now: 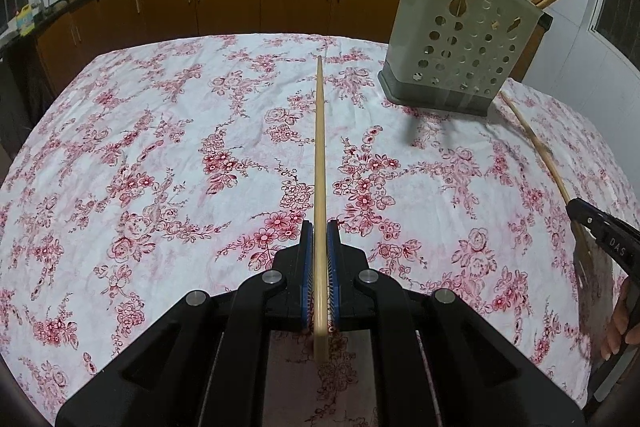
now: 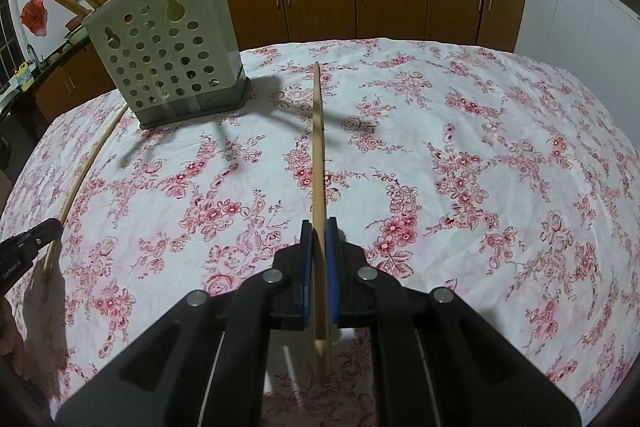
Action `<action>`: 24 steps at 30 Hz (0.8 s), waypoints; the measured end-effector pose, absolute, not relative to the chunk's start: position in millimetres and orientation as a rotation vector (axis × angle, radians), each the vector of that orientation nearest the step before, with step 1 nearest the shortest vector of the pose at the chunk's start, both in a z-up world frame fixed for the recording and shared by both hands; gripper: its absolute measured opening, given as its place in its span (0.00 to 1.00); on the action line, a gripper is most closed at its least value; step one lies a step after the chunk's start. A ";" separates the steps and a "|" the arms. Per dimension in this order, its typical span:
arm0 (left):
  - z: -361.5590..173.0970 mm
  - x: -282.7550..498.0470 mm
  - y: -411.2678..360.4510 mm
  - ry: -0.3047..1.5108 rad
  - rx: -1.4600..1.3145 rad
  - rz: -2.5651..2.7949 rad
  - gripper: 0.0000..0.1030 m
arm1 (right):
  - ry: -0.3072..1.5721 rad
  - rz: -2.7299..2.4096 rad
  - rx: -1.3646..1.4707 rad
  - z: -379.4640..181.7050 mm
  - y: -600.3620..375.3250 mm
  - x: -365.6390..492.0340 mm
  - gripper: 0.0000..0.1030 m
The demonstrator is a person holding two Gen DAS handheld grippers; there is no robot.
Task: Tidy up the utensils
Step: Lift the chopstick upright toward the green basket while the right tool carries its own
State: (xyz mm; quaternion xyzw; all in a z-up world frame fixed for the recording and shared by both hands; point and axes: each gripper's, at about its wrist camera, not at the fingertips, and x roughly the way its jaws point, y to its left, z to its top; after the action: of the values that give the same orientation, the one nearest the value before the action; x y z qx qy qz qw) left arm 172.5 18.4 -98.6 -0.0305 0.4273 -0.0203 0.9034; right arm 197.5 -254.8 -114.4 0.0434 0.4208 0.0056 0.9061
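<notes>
Left tongs [image 1: 320, 239]: jaws nipping tight on a chopstick [image 1: 319, 147], blue pads pressing both its sides; nothing is slipping.
Right tongs [image 2: 319, 239]: likewise clamping narrow on a second chopstick [image 2: 318, 147], pads bearing on it.
Left stick axis: running straight out along the fingers toward 12 o'clock, tip hanging over the cloth [image 1: 160, 167], butt end trailing back between the arms.
Right stick axis: also pointing to 12 o'clock, leaning very slightly left at the tip; whether either tip is touching the cloth cannot be told.
Holder [image 1: 460, 39]: perforated box standing upright near the table's far edge, already carrying several sticks that are fanning out of its top.
Bearing, left view: holder is sitting at about 1 o'clock from the tongs.
Bearing, right view: holder [image 2: 168, 55] is sitting at about 11 o'clock.
Between: holder is lying between the two hands; neither is looking clearly nearer.
Coming move, judged: each stick is needing to tip upright and swing inward over the holder's open top before release.
Risk, judged: incoming sticks may be fouling the ones already leaning out.
</notes>
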 end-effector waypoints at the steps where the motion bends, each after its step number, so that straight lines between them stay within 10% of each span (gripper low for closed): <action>1: -98.7 172.8 18.8 0.883 -0.062 -0.044 0.07 | 0.869 0.012 0.089 -114.2 -254.8 197.6 0.08; 24: 30.1 164.9 43.4 0.564 -0.190 -0.102 0.07 | 0.498 -0.006 0.140 20.3 -282.0 169.5 0.08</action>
State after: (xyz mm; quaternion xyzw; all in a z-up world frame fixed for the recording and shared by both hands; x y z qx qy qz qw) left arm 164.9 43.4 30.1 -0.0936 0.2778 -0.0504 0.9547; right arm 169.5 -282.0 20.3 0.0690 0.2464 -0.0031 0.9667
